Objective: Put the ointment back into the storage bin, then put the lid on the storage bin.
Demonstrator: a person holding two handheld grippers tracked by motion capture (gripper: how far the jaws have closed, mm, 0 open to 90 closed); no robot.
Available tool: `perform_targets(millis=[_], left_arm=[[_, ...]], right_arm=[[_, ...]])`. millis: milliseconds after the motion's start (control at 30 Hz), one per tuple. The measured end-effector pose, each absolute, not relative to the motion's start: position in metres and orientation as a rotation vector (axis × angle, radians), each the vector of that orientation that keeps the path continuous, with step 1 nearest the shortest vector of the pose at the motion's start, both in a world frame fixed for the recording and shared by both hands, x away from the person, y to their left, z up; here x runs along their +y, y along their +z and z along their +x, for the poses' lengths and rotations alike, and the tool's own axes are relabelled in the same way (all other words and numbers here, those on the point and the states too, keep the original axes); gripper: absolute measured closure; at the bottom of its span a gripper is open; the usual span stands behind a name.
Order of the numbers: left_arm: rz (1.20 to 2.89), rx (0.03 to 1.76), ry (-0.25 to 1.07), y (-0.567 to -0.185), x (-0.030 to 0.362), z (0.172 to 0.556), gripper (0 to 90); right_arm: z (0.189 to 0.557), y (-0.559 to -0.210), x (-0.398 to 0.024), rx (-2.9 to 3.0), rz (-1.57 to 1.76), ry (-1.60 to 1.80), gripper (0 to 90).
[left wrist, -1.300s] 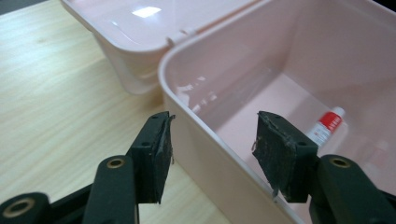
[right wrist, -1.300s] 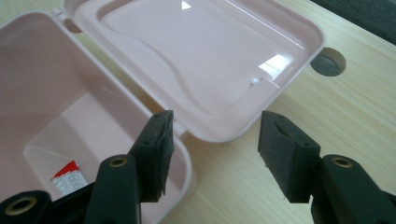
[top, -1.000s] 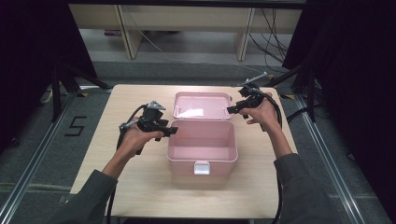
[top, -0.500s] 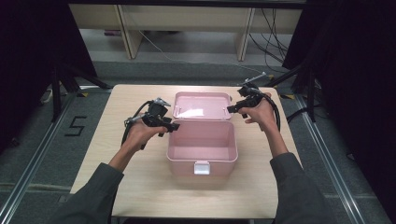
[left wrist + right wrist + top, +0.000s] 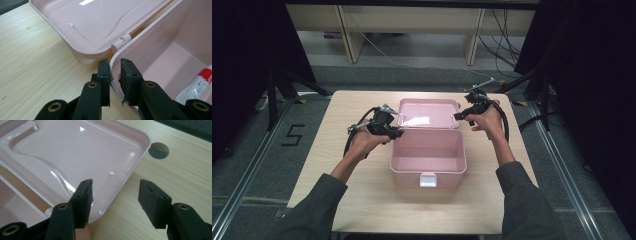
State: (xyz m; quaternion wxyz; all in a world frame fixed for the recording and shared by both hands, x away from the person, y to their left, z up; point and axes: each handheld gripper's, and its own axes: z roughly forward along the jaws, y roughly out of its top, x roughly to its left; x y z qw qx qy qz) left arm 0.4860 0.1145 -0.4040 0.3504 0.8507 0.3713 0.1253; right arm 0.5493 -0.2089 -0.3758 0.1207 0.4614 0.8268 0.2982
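Box [image 5: 428, 159] sits mid-table, lid [image 5: 428, 113] flung back flat behind it: your left gripper [image 5: 115, 72] has just closed to pinch the rim at the hinge corner, right gripper [image 5: 115, 197] spread astride the lid's edge—keep left firm, close right squarely before lifting.

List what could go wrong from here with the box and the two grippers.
1. The left gripper pinches only the thin rim of the box at a back corner; a pull there could tip or slide the light box.
2. The right gripper stands open astride the edge of the lid; its pads could slip off that glossy edge when they close.
3. A tube lies loose inside and could roll if the box tilts.
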Motion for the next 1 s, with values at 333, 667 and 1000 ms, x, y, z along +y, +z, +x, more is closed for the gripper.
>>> perform_targets(millis=[333, 667, 1000], left_arm=[[2.214, 0.967, 0.323, -0.403, 0.114, 0.485, 78.5], [2.209, 0.966, 0.330, -0.403, 0.114, 0.483, 78.6], [2.206, 0.961, 0.333, -0.403, 0.115, 0.483, 78.7]], right_arm=[[0.556, -0.380, -0.208, 2.406, 1.372, 0.888, 46.6], [0.568, -0.389, -0.210, 2.317, 1.413, 0.956, 58.9], [0.579, -0.392, -0.206, 2.321, 1.436, 0.875, 64.3]])
